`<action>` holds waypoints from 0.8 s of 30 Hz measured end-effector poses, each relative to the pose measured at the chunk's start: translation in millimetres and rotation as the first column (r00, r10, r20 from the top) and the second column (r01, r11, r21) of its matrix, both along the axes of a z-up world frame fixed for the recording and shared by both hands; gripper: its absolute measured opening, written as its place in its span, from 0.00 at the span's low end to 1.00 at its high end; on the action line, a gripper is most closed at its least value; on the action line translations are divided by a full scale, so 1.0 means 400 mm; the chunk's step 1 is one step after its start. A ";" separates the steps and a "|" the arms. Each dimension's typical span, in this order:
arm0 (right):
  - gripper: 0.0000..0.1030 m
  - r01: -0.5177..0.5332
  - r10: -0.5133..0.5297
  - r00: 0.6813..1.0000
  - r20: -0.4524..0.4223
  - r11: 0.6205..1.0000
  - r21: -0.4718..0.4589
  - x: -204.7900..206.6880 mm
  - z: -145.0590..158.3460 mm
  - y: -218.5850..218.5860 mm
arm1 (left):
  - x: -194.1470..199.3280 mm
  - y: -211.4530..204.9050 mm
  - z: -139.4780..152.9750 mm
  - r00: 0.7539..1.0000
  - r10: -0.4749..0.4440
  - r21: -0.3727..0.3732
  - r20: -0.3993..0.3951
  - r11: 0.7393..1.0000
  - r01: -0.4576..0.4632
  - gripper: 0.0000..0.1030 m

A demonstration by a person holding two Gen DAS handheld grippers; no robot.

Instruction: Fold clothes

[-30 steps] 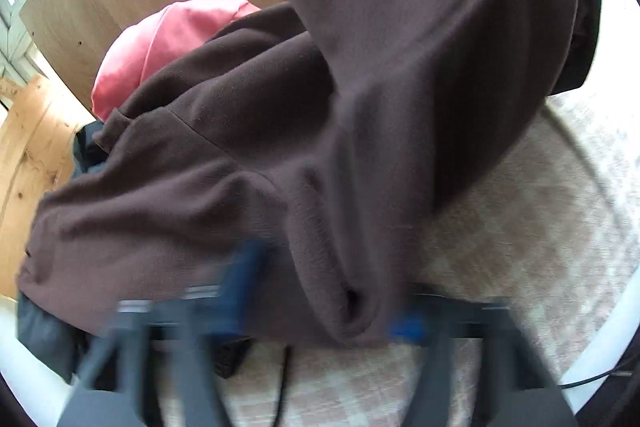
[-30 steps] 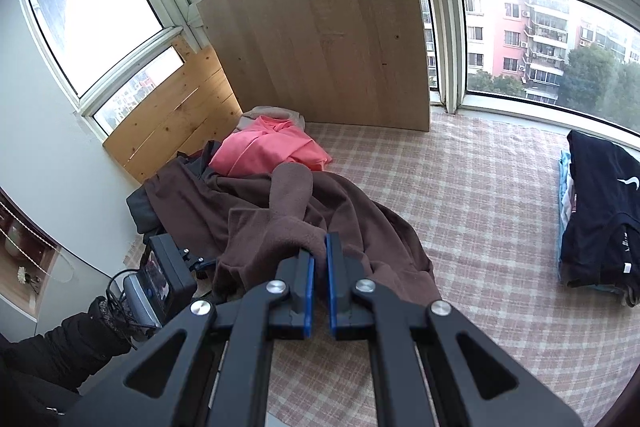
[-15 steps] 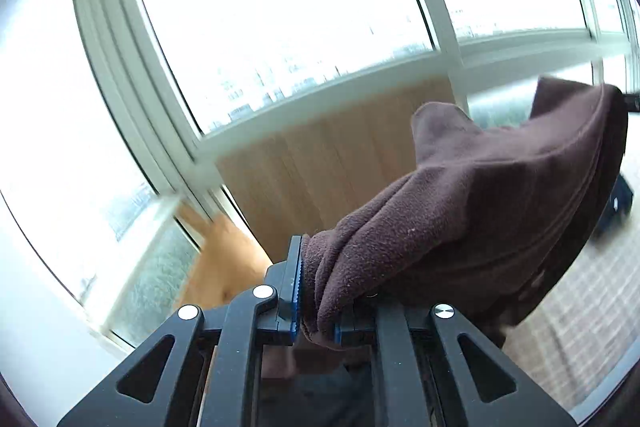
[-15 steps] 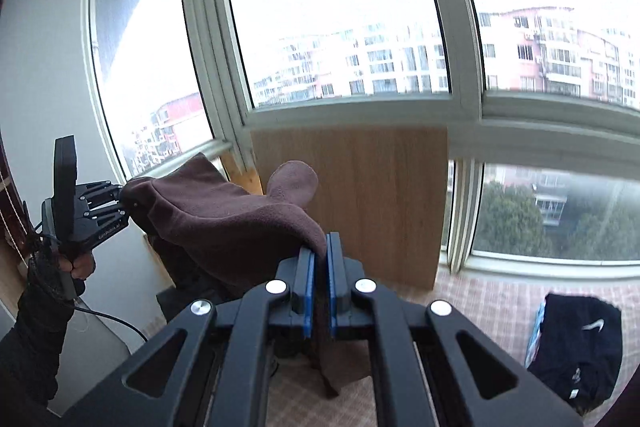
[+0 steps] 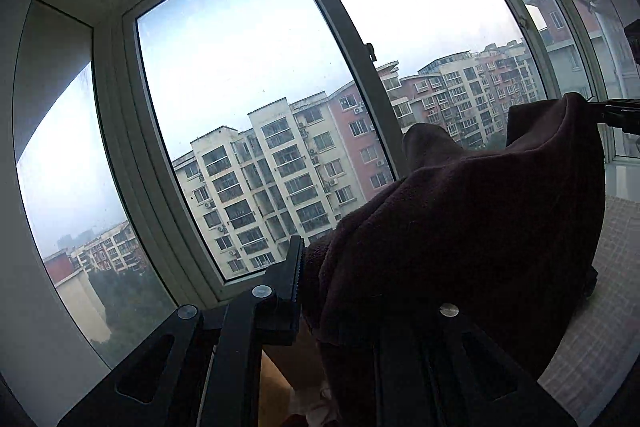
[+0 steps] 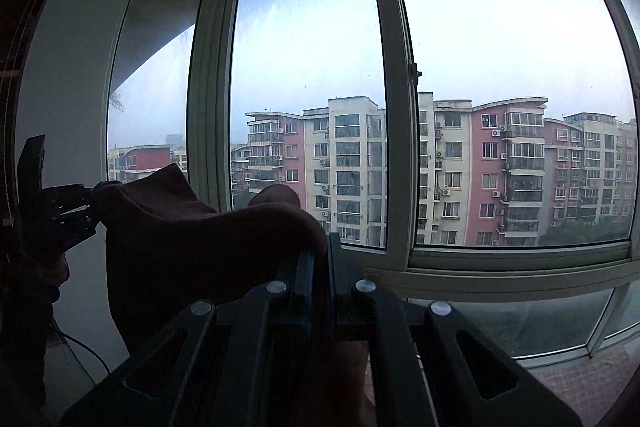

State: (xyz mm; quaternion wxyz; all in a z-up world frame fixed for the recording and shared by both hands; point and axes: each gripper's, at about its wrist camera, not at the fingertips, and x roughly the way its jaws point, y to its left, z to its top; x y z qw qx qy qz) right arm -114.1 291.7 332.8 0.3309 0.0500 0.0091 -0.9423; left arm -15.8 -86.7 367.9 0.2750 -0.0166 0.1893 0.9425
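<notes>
The brown fleece garment (image 5: 472,227) hangs in the air between both grippers, filling the lower right of the left wrist frame and the lower left of the right wrist frame, with the window (image 6: 384,99) behind. The left gripper (image 5: 320,275) has its jaws clamped on one bunched edge; the right gripper (image 6: 320,259) has its jaws pinched together on another edge.

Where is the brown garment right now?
The brown garment hangs in the air before the window, stretched between the left tongs and right tongs.
</notes>
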 end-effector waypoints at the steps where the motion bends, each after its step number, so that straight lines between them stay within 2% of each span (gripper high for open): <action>1: 0.05 0.012 -0.012 1.000 0.003 1.000 0.008 0.007 -0.006 0.013 | 0.009 0.002 -0.007 1.000 -0.016 0.002 0.005 1.000 0.016 0.18; 4: 0.05 0.045 -0.050 0.995 0.091 0.997 0.057 -0.055 -0.120 0.017 | 0.017 0.016 -0.061 0.996 -0.064 -0.004 0.067 0.998 0.065 0.22; 7: 0.05 0.072 -0.091 0.979 0.180 0.991 0.111 -0.123 -0.240 0.019 | 0.022 0.060 -0.158 0.982 -0.089 -0.066 0.167 0.993 0.101 0.22; 9: 0.05 0.088 -0.121 0.964 0.238 0.985 0.147 -0.168 -0.320 0.020 | -0.008 0.116 -0.257 0.973 -0.092 -0.141 0.213 0.982 0.124 0.22; 13: 0.05 0.111 -0.185 0.920 0.347 0.969 0.223 -0.258 -0.479 0.023 | -0.120 0.258 -0.506 0.947 -0.024 -0.274 0.321 0.955 0.117 0.22; 14: 0.05 0.118 -0.214 0.901 0.377 0.958 0.263 -0.305 -0.549 0.014 | -0.154 0.299 -0.572 0.941 -0.004 -0.305 0.339 0.946 0.113 0.22; 16: 0.06 0.126 -0.280 0.857 0.433 0.928 0.351 -0.409 -0.699 -0.007 | -0.208 0.359 -0.716 0.903 0.011 -0.336 0.429 0.930 0.148 0.22; 17: 0.06 0.127 -0.314 0.832 0.457 0.910 0.394 -0.460 -0.774 -0.018 | -0.227 0.377 -0.794 0.876 0.032 -0.361 0.482 0.918 0.165 0.25; 18: 0.06 0.108 -0.341 0.790 0.510 0.895 0.432 -0.516 -0.858 -0.023 | -0.244 0.393 -0.873 0.844 0.059 -0.387 0.533 0.904 0.182 0.34; 20: 0.08 0.074 -0.368 0.693 0.620 0.892 0.447 -0.596 -1.015 -0.001 | -0.285 0.407 -1.011 0.775 0.113 -0.425 0.621 0.880 0.213 0.37; 21: 0.09 0.064 -0.365 0.664 0.652 0.897 0.437 -0.611 -1.067 0.006 | -0.310 0.403 -1.067 0.741 0.139 -0.436 0.657 0.872 0.223 0.37; 23: 0.12 0.049 -0.353 0.614 0.706 0.910 0.413 -0.632 -1.161 0.020 | -0.348 0.372 -1.137 0.724 0.181 -0.465 0.665 0.859 0.213 0.37; 24: 0.12 0.048 -0.353 0.604 0.715 0.911 0.409 -0.631 -1.184 0.028 | -0.350 0.360 -1.159 0.733 0.205 -0.486 0.649 0.853 0.192 0.37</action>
